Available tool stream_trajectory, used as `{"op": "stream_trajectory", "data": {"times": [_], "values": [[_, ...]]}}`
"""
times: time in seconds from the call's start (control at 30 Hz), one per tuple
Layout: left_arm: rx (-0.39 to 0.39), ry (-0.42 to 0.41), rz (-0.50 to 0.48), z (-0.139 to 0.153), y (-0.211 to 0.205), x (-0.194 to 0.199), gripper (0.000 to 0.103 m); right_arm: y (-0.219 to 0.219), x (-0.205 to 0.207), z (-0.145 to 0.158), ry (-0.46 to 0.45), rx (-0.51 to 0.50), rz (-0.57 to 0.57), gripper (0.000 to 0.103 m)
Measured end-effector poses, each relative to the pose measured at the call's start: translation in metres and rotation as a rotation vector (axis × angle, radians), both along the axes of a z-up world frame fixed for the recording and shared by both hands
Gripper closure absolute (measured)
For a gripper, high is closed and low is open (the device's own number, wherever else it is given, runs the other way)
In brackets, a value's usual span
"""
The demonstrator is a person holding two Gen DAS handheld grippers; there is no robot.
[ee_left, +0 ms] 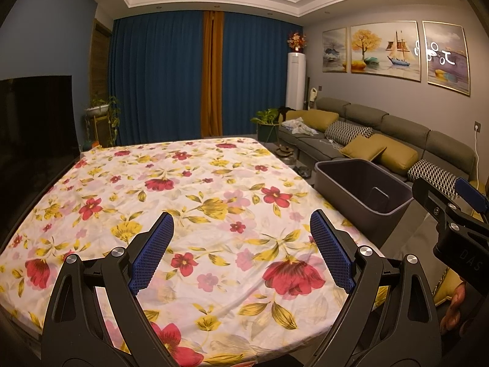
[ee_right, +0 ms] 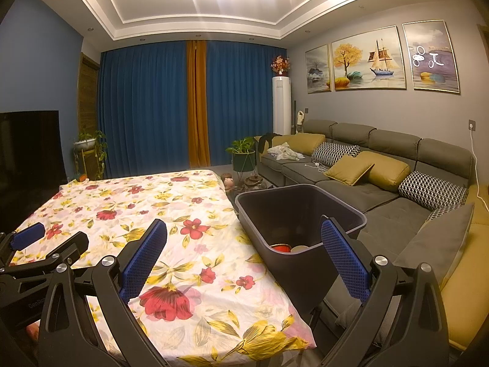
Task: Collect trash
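Note:
A dark grey bin stands off the table's right edge, against the sofa. At its bottom lie a red item and a pale round item. The left wrist view shows the bin from further left, its contents hidden. My right gripper is open over the table's right edge and the bin's near corner, holding nothing. Over the floral tablecloth, my left gripper is open and empty. No loose trash shows on the cloth. Each gripper appears in the other's view: right gripper, left gripper.
A grey sofa with yellow and patterned cushions runs along the right wall. Potted plants and small floor items sit beyond the table's far right corner. A dark TV stands at the left. Blue curtains cover the back wall.

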State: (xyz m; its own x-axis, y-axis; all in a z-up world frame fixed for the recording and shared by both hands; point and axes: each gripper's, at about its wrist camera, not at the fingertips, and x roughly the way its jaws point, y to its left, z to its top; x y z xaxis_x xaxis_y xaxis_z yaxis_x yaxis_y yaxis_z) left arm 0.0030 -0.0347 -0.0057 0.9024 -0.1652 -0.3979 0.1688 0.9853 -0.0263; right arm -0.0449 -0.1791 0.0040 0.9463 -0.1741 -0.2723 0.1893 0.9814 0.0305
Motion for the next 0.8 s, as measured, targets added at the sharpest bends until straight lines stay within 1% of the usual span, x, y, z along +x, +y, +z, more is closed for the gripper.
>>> {"op": "stream_trajectory", "data": {"times": [0.33,0.43,0.53,0.8], "values": [[0.003,-0.009,-0.007,0.0028,0.0026,-0.0013,0.015,0.0,0.0001,-0.0033,0.003,0.002,0.0,0.006],[0.015,-0.014,-0.014,0.0028,0.0016,-0.0017,0.026,-0.0001,0.0003,-0.0033,0.004,0.002,0.0,0.006],[0.021,-0.014,-0.022,0.0013,0.0,-0.0021,0.03,-0.0004,0.0002,-0.0046,0.006,0.003,-0.001,0.006],[0.018,-0.016,-0.021,0.0012,-0.0001,-0.003,0.03,-0.0019,-0.0001,-0.007,0.008,0.006,-0.005,0.006]]}}
